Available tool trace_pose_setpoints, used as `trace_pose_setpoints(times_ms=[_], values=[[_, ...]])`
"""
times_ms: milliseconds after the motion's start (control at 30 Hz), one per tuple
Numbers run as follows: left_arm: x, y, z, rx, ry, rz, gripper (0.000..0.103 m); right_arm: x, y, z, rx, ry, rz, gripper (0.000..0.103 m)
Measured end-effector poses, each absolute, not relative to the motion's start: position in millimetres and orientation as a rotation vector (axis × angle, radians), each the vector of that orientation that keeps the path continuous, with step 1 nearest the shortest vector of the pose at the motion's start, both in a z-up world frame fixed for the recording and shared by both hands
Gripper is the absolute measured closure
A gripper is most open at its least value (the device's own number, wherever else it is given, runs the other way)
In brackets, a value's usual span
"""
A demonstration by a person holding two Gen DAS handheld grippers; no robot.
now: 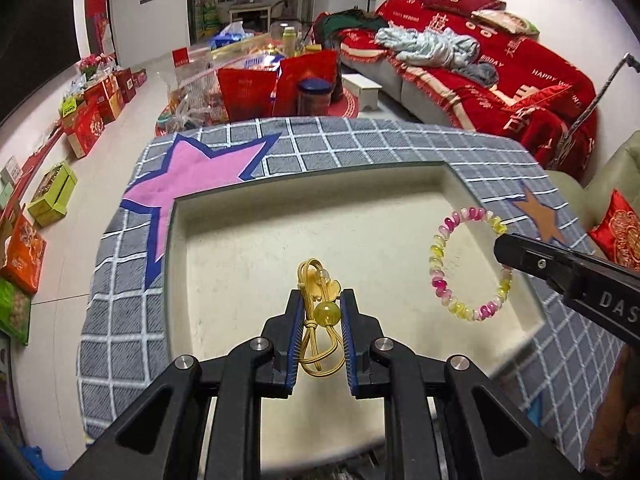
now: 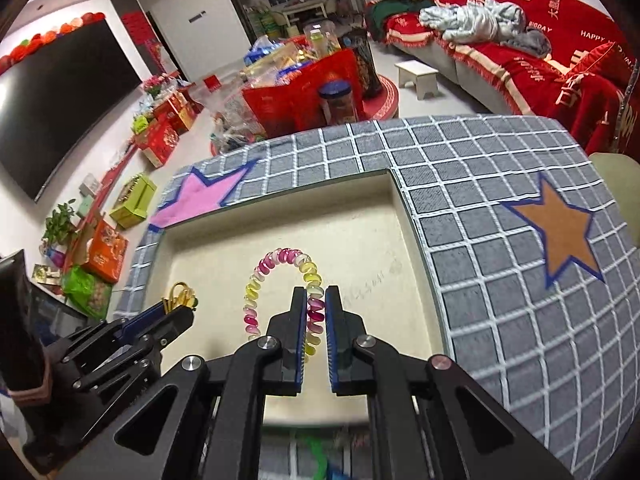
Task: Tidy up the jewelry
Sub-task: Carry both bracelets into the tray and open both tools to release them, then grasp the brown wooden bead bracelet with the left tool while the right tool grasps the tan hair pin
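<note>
Both grippers are loaded over the cream tray (image 1: 440, 184): left gripper (image 1: 320, 304) clenched on the yellow hair tie (image 1: 320, 312), right gripper (image 2: 316, 304) pinching the coil bracelet (image 2: 280, 264) near the right edge. Both look light, springy, floppy; grip cord, not beads.

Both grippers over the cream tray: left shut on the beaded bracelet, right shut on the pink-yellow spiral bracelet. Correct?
One error: the left gripper grips a yellow elastic hair tie with a bead, not a beaded bracelet, as the left wrist view shows. The right gripper is shut on the spiral bracelet, both over the cream tray.
</note>
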State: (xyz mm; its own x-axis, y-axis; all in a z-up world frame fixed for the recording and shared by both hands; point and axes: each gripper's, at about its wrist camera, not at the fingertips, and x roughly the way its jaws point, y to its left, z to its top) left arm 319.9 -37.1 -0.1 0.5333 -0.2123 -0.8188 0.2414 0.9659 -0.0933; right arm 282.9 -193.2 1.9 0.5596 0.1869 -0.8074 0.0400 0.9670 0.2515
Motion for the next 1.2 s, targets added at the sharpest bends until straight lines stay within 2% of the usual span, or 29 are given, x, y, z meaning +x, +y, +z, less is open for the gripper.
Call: trace_pose_setpoints(times_ms=[300,533,600,633,667,833,867,900,933,967,1100,1200], values=[[344,-50,-40,0.086,1.064,-0.256,0.068,301,-193,-41,0.261,1.048,0.056,0.093],[342,-63,-40,0.184,1.038,-0.233,0.068,300,-193,-47,0.229,1.06,0.038,0.091],[340,-66,-40,0.202,1.031,-0.224,0.068,299,-194,-45,0.238,1.058,0.043,0.076],[339,-67,-39,0.209,1.026,-0.219,0.068,298,-195,-44,0.242,1.055,0.045,0.052],[337,-66,-39,0.214,1.02,-0.217,0.068,297,-195,-42,0.246,1.045,0.045,0.04],[334,-61,-38,0.189,1.012,-0.214,0.068,285,-201,-17,0.304,0.969,0.061,0.04],[334,-60,-37,0.182,1.012,-0.213,0.058,282,-203,-12,0.316,0.955,0.063,0.04],[334,-59,-36,0.179,1.011,-0.209,0.026,278,-206,-6,0.33,0.939,0.066,0.04],[333,-57,-33,0.165,1.0,-0.204,0.011,272,-209,0,0.34,0.922,0.066,0.04],[331,-56,-30,0.152,0.981,-0.204,0.0,266,-210,5,0.347,0.91,0.065,0.04],[326,-60,-19,0.163,0.949,-0.21,0.0,244,-218,18,0.366,0.884,0.049,0.039],[316,-58,-6,0.154,0.913,-0.206,0.0,225,-227,24,0.387,0.871,0.03,0.033]])
